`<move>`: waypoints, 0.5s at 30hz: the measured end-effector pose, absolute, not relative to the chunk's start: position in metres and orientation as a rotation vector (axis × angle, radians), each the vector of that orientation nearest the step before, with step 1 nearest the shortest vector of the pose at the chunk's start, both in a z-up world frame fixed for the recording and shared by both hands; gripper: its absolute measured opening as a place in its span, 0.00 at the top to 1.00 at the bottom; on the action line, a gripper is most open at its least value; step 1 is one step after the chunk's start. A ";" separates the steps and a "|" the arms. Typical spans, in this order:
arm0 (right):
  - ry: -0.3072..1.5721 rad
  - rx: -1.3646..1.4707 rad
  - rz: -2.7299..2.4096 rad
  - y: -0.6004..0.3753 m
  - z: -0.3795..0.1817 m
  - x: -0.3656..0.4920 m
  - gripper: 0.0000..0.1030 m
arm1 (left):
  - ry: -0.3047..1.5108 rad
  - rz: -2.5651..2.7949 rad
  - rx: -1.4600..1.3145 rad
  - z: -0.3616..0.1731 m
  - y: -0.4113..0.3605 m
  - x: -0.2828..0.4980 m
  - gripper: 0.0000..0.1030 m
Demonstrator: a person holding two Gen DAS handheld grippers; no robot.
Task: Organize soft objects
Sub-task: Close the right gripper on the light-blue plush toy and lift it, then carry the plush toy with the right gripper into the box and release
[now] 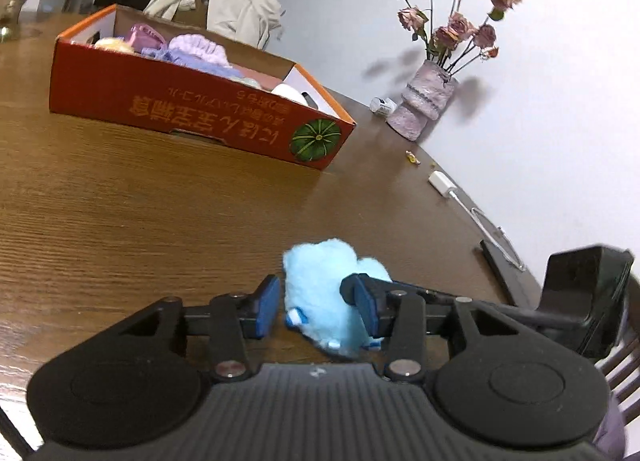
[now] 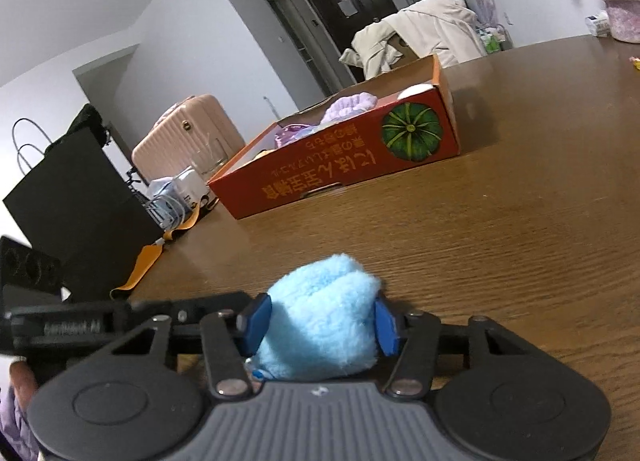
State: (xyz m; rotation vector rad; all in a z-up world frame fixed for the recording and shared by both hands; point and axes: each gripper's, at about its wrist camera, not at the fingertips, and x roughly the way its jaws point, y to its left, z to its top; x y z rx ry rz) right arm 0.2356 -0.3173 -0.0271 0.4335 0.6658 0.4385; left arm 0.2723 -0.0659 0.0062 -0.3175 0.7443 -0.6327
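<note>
A fluffy light-blue soft object point(image 1: 324, 301) lies on the wooden table point(image 1: 140, 201). In the left wrist view it sits between the blue pads of my left gripper point(image 1: 316, 305), which presses it on the right side while a small gap shows at the left pad. In the right wrist view the same blue soft object point(image 2: 324, 329) is squeezed between the pads of my right gripper point(image 2: 320, 325). An orange cardboard box point(image 1: 192, 109) with a pumpkin picture stands farther back and holds purple, pink and white soft items point(image 1: 192, 49). The box also shows in the right wrist view point(image 2: 348, 157).
A pink vase of dried roses point(image 1: 424, 101), a small bottle point(image 1: 382, 105), a candy wrapper point(image 1: 412, 157) and a white adapter with cable point(image 1: 444, 185) line the table's right edge. A black bag point(image 2: 76, 201), a pink suitcase point(image 2: 188, 137) and a draped coat point(image 2: 424, 33) stand beyond the table.
</note>
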 end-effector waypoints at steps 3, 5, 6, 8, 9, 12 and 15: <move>0.673 0.447 0.434 -0.323 -0.027 0.233 0.47 | 0.758 -0.640 -0.323 0.003 -0.067 0.274 0.60; 0.670 0.451 0.425 -0.326 -0.026 0.232 0.44 | 0.769 -0.623 -0.305 0.000 -0.068 0.274 0.59; 0.668 0.455 0.426 -0.327 -0.025 0.231 0.38 | 0.774 -0.615 -0.294 -0.002 -0.068 0.274 0.58; 0.656 0.472 0.430 -0.329 -0.024 0.228 0.32 | 0.774 -0.617 -0.303 -0.003 -0.067 0.274 0.58; 0.653 0.472 0.431 -0.330 -0.022 0.227 0.32 | 0.770 -0.618 -0.303 -0.002 -0.067 0.273 0.57; 0.638 0.465 0.429 -0.331 -0.018 0.224 0.32 | 0.768 -0.623 -0.301 0.000 -0.066 0.274 0.57; 0.652 0.442 0.413 -0.330 -0.019 0.225 0.51 | 0.770 -0.645 -0.322 0.000 -0.068 0.276 0.57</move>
